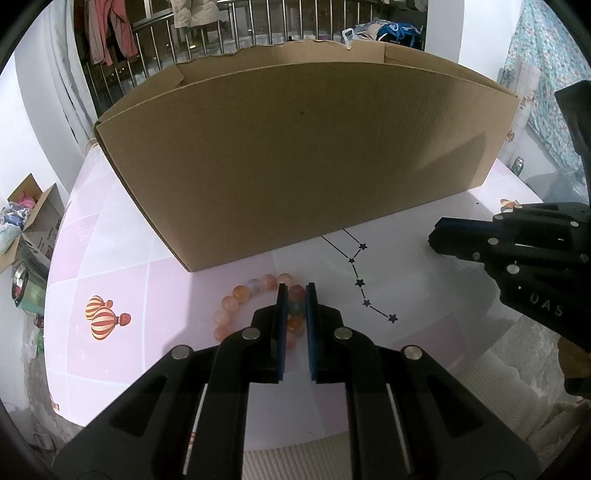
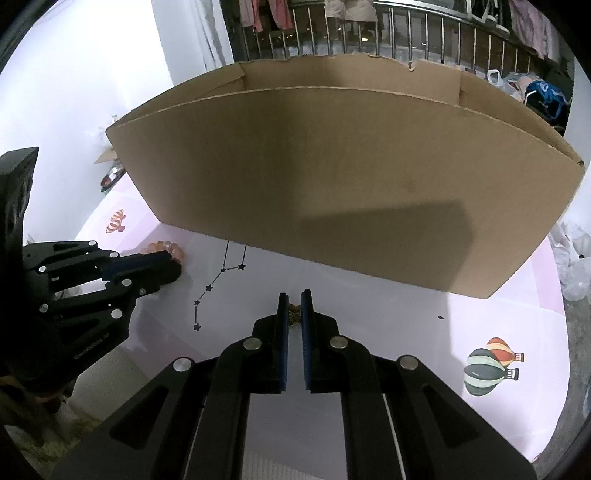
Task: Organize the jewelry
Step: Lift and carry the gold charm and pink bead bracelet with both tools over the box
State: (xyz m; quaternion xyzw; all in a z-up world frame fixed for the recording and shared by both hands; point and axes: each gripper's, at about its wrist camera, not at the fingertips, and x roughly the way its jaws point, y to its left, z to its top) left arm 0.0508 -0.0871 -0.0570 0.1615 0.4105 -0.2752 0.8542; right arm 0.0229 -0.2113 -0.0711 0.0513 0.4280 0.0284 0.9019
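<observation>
A bracelet of pink and orange beads (image 1: 240,295) lies on the pink table (image 1: 155,288) in front of a large open cardboard box (image 1: 295,158). My left gripper (image 1: 295,295) is closed on the bracelet's right side, with beads between its blue pads. It also shows in the right wrist view (image 2: 162,266), with the beads (image 2: 166,248) behind it. My right gripper (image 2: 294,301) is closed on a small dark gold piece of jewelry (image 2: 294,314) at the table surface, in front of the box (image 2: 351,184). It shows from the side in the left wrist view (image 1: 439,234).
The table cover has balloon prints (image 1: 105,321) (image 2: 487,369) and a star constellation print (image 1: 365,291). Beside the table stand an open carton of clutter (image 1: 26,218) and a metal bowl (image 1: 18,284). A railing with hanging clothes (image 1: 110,33) is behind the box.
</observation>
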